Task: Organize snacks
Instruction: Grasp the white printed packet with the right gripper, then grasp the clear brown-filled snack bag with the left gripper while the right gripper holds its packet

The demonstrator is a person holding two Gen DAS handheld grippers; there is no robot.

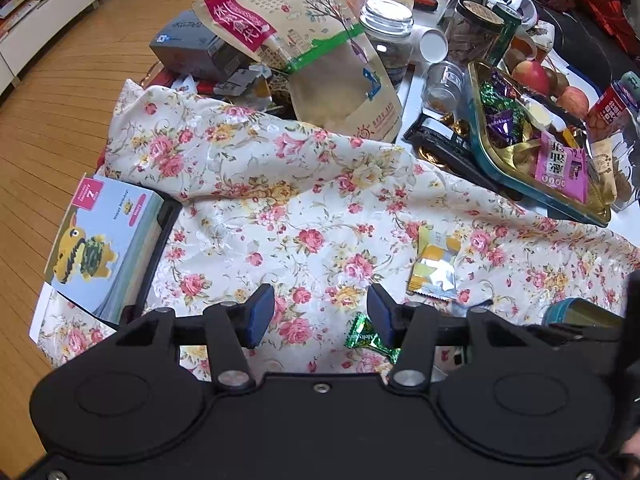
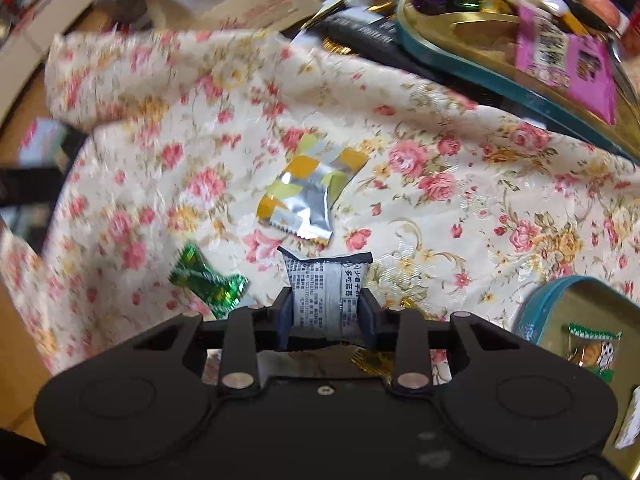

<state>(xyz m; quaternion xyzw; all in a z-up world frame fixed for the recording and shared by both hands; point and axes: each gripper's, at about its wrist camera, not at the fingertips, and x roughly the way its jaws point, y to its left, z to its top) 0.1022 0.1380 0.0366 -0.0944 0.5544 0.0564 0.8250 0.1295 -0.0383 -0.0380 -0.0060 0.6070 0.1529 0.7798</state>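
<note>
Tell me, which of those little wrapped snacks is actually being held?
The grey printed packet, pinched in the right gripper. The yellow-and-silver packet and green candy lie loose on the floral cloth.

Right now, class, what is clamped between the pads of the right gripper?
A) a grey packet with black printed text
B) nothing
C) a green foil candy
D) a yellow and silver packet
A: in the right wrist view the right gripper pinches the grey printed packet, while the green candy and yellow and silver packet lie loose on the floral cloth.
</note>
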